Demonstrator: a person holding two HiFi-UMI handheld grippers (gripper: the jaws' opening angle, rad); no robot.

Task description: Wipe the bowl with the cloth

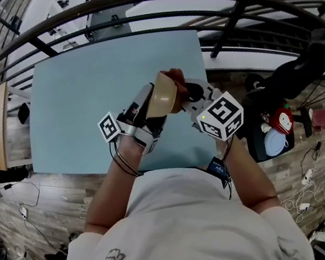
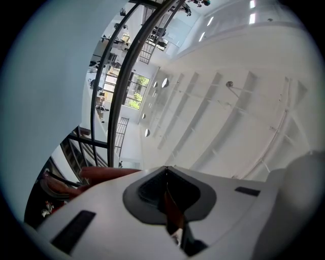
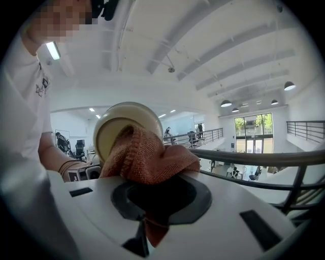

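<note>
Above the table, a cream bowl (image 1: 162,97) is tipped on its side, and my left gripper (image 1: 152,114) is shut on its rim. In the left gripper view a thin brown edge of the bowl (image 2: 172,209) runs between the closed jaws of the left gripper (image 2: 167,175). My right gripper (image 1: 187,93) is shut on a rust-red cloth (image 1: 174,80). The right gripper view shows the cloth (image 3: 144,157) bunched out of the right gripper (image 3: 152,190) and pressed against the bowl's (image 3: 114,124) open face. A strip of the cloth (image 2: 99,175) shows past the left jaws.
A light blue table (image 1: 84,102) lies below both grippers, its near edge by the person's white-shirted torso (image 1: 185,227). Dark curved railings (image 1: 129,2) run behind the table. A red and white bag (image 1: 280,120) and cables lie on the wood floor at the right.
</note>
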